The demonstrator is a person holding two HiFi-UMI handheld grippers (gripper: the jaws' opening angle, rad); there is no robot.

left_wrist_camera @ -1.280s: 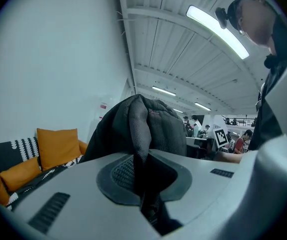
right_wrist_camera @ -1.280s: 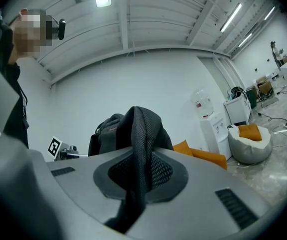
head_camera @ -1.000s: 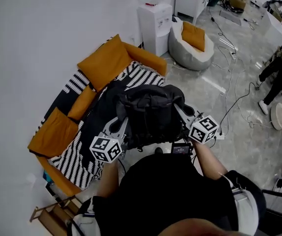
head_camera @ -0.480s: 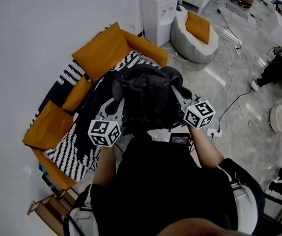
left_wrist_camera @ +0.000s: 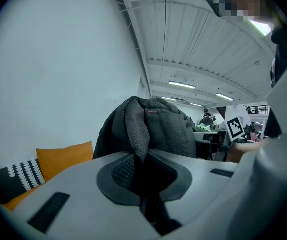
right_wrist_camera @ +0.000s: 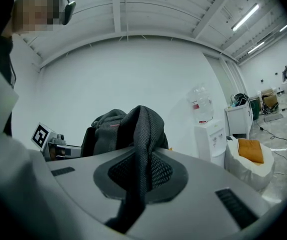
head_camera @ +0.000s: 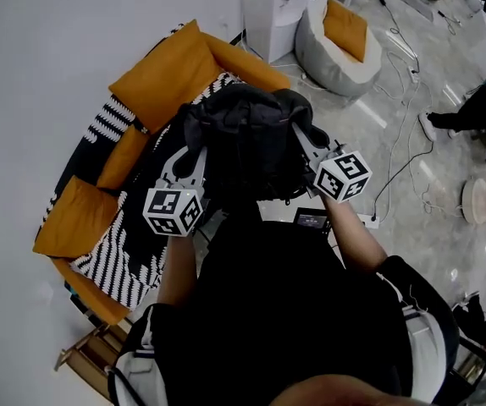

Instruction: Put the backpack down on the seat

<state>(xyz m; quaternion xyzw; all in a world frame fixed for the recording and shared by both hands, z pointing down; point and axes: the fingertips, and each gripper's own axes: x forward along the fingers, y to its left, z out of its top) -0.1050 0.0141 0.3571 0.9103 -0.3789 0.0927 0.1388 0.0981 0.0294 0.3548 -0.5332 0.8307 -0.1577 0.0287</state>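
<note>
L grip (head_camera: 190, 159): jaws nearly closed, pinching mesh strap (left_wrist_camera: 135, 134) of backpack (head_camera: 247, 142) | R grip (head_camera: 305, 142): same, clamped on other strap (right_wrist_camera: 144, 134) | backpack: hangs btwn both grips, held up in front of person, over front edge of sofa seat (head_camera: 129, 256), not set down | sofa: orange cushions (head_camera: 154, 79), b/w striped throw (head_camera: 116, 121)

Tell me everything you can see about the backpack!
The backpack is dark grey to black and looks like soft woven fabric, slumped rather than stiff, with padded mesh shoulder straps and a small reddish label. The left gripper is shut on one strap and the right gripper on the other, so it is held between them in front of the person. In the head view it lies over the orange sofa; whether it touches the seat cannot be told.
</note>
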